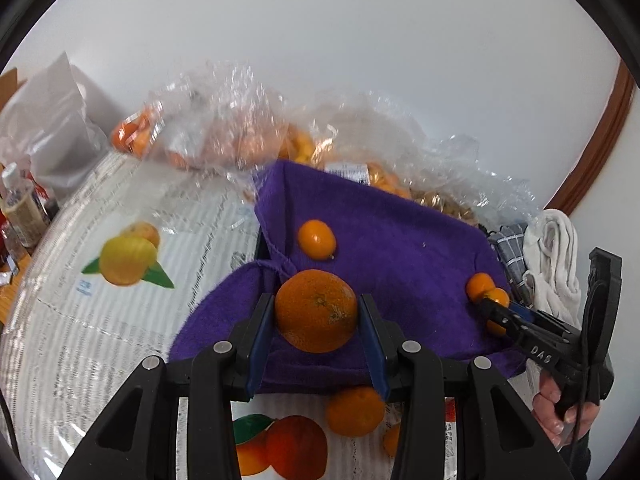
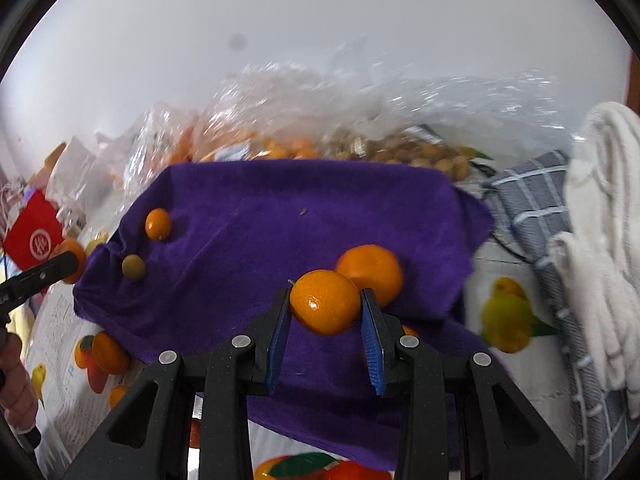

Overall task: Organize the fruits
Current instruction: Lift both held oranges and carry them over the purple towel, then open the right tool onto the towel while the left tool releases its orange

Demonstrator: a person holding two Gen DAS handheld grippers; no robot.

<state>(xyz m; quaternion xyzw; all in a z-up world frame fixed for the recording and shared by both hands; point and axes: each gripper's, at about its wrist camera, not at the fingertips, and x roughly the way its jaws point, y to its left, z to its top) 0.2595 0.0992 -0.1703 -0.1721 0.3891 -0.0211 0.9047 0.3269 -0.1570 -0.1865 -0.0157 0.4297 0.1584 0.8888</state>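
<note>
Left wrist view, left gripper [image 1: 316, 312] clamping a mandarin [image 1: 316, 310] above purple towel's [image 1: 400, 240] left corner, right gripper [image 2: 326, 304] gripping a glossy kumquat [image 2: 325, 301] above towel's front edge.

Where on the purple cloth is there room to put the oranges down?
The middle of the purple cloth is bare, between the small orange and green fruit at its left edge and the loose orange on the right. The back edge is crowded by plastic bags.
</note>
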